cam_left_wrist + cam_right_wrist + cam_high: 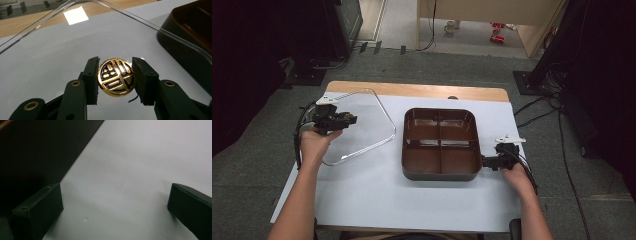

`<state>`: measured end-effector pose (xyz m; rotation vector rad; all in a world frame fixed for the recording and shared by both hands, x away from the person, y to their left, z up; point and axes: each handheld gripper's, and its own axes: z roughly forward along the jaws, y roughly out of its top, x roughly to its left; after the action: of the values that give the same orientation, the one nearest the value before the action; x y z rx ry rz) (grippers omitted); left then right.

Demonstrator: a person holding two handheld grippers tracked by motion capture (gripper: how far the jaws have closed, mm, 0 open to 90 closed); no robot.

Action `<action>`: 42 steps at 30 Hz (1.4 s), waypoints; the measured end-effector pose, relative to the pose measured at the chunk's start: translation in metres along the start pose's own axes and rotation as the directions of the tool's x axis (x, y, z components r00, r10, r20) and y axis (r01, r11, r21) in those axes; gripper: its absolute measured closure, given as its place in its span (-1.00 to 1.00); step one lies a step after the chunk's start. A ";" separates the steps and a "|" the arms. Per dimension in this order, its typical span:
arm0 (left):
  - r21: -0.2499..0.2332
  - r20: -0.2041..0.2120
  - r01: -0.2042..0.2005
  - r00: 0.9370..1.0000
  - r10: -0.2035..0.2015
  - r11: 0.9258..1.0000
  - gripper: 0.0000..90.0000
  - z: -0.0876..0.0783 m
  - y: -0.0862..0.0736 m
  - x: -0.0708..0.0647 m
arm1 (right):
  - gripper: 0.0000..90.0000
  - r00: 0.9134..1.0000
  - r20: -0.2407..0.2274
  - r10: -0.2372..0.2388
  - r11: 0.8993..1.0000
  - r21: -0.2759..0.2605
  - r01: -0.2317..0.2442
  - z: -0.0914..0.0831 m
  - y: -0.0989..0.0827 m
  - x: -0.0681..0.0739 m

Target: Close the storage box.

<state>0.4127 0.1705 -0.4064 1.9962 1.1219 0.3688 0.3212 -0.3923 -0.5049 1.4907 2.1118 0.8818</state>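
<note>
A clear rounded-square lid [367,125] is held tilted above the left part of the table. It has a round gold-and-black knob [116,77]. My left gripper [116,80] is shut on that knob, one pad on each side; the same gripper [348,119] shows over the lid from above. A dark brown tray [440,173] with four empty compartments rests in the middle of the table. My right gripper [484,162] lies low at the tray's right front corner. Its jaws stand wide apart with only the pale sheet [140,165] between them, and the tray wall [37,150] is just to their left.
A pale sheet [412,200] covers the wooden table [422,91]. Cables [542,107] trail across the grey floor at the right. Dark equipment [272,45] stands at the far left, and more stands at the far right.
</note>
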 end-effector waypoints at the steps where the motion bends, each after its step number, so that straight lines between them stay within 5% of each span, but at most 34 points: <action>1: -0.002 0.007 -0.006 1.000 0.006 1.000 0.33 -0.002 0.003 -0.003 | -1.00 1.000 0.000 0.000 1.000 0.000 0.000 0.000 0.000 0.000; 10: -0.009 0.069 -0.052 0.996 0.053 0.999 0.33 -0.007 0.027 -0.037 | -1.00 1.000 0.000 0.000 1.000 0.000 0.000 0.000 0.000 0.000; 15: -0.027 0.102 -0.106 0.989 0.108 0.994 0.33 -0.004 0.038 -0.061 | -1.00 1.000 0.000 -0.001 1.000 0.001 0.001 0.000 0.000 0.000; 25: -0.014 0.176 -0.174 0.969 0.173 0.985 0.33 0.017 0.052 -0.097 | -1.00 1.000 0.001 -0.003 1.000 0.000 0.003 0.000 0.000 0.000; 36: -0.027 0.252 -0.236 0.939 0.235 0.971 0.33 0.046 0.066 -0.138 | -1.00 1.000 0.001 -0.001 1.000 0.000 0.001 0.000 0.000 0.000; 42: -0.047 0.310 -0.231 0.922 0.234 0.972 0.33 0.060 0.067 -0.155 | -1.00 1.000 0.000 -0.001 1.000 0.000 0.001 0.000 0.000 0.000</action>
<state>0.3998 -0.0058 -0.3744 2.0957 0.6858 0.1661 0.3208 -0.3923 -0.5050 1.4901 2.1117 0.8813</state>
